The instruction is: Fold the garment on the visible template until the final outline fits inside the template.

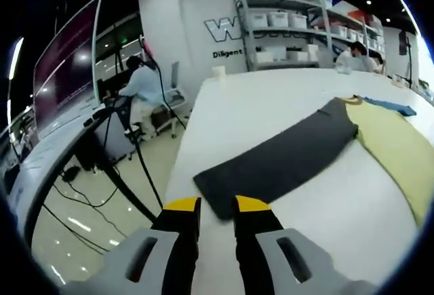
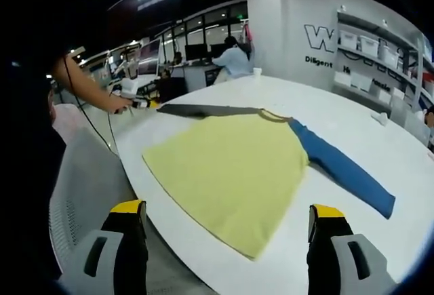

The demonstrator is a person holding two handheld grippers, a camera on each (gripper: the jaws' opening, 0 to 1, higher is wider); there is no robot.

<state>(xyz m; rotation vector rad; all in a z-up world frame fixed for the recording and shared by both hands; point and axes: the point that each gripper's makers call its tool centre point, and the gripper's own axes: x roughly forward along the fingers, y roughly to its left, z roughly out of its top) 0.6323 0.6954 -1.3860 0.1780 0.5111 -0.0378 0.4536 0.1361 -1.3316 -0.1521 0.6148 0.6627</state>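
A raglan shirt lies spread flat on the white table. Its body is yellow, one sleeve is blue and the other dark grey. In the left gripper view the grey sleeve runs away from me towards the yellow body and the blue sleeve. My left gripper sits at the grey cuff with its jaws a narrow gap apart and the cuff's corner between the tips. In the right gripper view a hand holds that left gripper at the cuff. My right gripper stands wide open at the shirt's hem.
The table's curved edge drops to a floor with cables and tripod legs. A white cup stands at the far end. A person sits at a desk, and shelves with bins line the wall. A grey mesh chair stands beside me.
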